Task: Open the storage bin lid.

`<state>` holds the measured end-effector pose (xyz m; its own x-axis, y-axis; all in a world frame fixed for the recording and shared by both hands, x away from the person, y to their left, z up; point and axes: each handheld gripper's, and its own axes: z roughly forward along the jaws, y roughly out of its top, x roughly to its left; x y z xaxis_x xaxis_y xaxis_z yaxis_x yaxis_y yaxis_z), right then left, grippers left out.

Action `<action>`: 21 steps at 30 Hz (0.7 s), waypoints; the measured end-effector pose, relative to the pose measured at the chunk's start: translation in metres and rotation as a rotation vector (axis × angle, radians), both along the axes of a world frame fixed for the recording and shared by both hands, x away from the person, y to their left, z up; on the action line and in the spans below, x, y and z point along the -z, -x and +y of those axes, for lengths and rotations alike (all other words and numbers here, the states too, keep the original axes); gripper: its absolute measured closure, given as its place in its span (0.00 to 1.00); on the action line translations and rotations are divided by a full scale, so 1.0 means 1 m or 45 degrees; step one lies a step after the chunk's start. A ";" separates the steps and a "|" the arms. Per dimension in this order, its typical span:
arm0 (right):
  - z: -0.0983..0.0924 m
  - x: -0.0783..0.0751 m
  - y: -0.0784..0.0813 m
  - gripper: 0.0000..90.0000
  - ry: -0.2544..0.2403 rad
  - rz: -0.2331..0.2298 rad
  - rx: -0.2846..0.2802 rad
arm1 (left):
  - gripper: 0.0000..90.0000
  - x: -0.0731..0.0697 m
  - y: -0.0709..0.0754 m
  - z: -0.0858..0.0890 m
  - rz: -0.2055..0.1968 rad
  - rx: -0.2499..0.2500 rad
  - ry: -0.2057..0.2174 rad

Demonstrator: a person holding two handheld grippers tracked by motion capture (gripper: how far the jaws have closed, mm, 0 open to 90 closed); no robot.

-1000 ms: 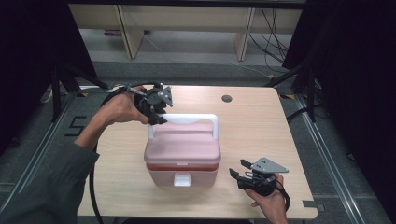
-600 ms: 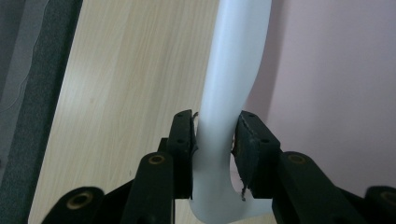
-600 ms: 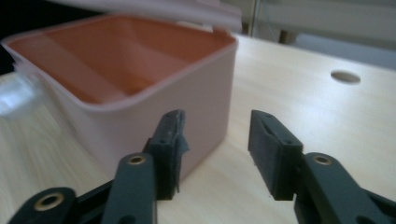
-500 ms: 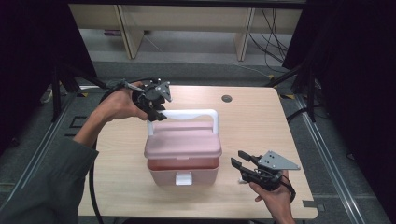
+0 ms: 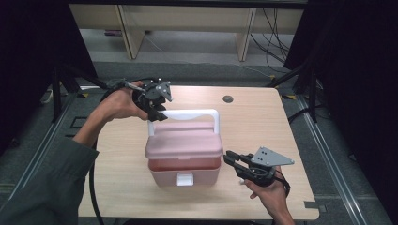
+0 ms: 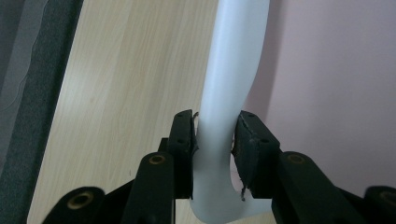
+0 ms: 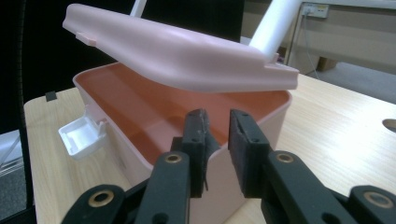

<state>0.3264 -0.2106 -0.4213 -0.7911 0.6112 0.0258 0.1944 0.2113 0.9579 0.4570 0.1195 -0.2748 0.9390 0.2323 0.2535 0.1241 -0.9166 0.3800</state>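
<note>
Your pink storage box (image 5: 184, 165) sits near the middle of the table (image 5: 263, 126), its lid (image 5: 183, 143) raised a little off the base with the white latch (image 5: 184, 178) hanging loose at the front. Your left hand-held gripper (image 5: 157, 114) pinches the white carry handle (image 5: 185, 113) at its far left corner, pads pressed on both sides of it. Your right hand-held gripper (image 5: 232, 159) hovers just beside the box's right side, its jaws having just been closing, now narrowly apart with nothing between them.

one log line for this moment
left gripper: shut on handle | lid: ajar | right gripper: closing, empty, beside box
</note>
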 end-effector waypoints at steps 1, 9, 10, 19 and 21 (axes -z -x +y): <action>0.001 -0.001 0.000 0.87 0.013 0.007 0.010 | 0.76 0.000 0.000 0.000 0.000 -0.001 0.001; 0.009 0.001 -0.011 0.89 -0.021 0.024 -0.033 | 0.76 0.000 -0.001 0.000 0.005 -0.001 -0.004; 0.010 0.001 -0.012 0.89 -0.014 0.018 -0.026 | 0.76 0.000 -0.001 0.000 0.005 -0.002 -0.004; 0.018 0.000 -0.019 0.93 -0.006 -0.001 -0.080 | 0.75 0.001 -0.001 0.003 0.015 -0.027 0.029; 0.019 0.000 -0.019 0.94 0.003 -0.016 -0.066 | 0.70 0.000 -0.001 0.004 0.007 -0.070 0.054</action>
